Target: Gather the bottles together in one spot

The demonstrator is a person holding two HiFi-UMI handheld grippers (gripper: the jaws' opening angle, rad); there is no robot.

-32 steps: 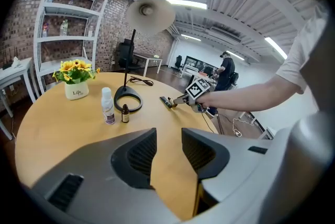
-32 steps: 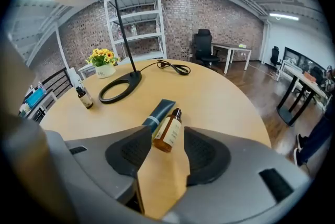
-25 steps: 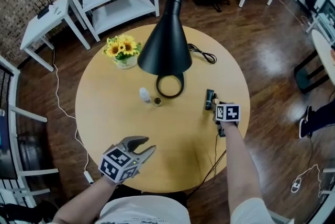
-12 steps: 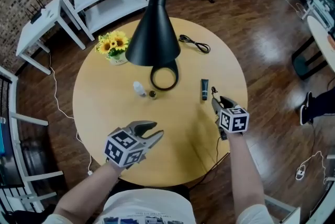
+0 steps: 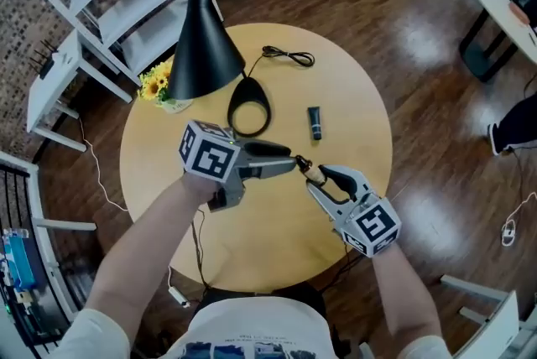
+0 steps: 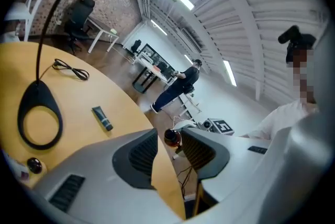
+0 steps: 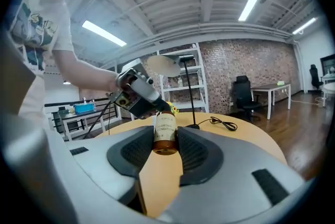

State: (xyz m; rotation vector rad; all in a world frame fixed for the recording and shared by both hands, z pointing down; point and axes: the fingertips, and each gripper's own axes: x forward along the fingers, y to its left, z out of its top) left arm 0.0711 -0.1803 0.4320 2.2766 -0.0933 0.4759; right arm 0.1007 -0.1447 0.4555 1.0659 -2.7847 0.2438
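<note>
right gripper (image 7: 166, 140): clamped on 1 small amber glass bottle with a cream label (image 7: 165, 129), jaws just closed in | left gripper (image 6: 169, 139): jaws held apart, bottle's top end taken between its tips | black tube with teal cap (image 5: 315, 122): laid on round pale wooden table (image 5: 361, 122), beyond both grippers' tips

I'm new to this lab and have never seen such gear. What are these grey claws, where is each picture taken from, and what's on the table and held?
No robot: a person works a two-jaw gripper in each hand; the patterned cubes belong to them. One picture comes from a camera on the person's head, looking down; the other two from cameras riding on each gripper, looking along its jaws. On the round table are a black lamp, sunflowers, a black tube and a cable. The right gripper has just closed its jaws on a small brown bottle. The left gripper is open, its tips at the bottle's cap end.
</note>
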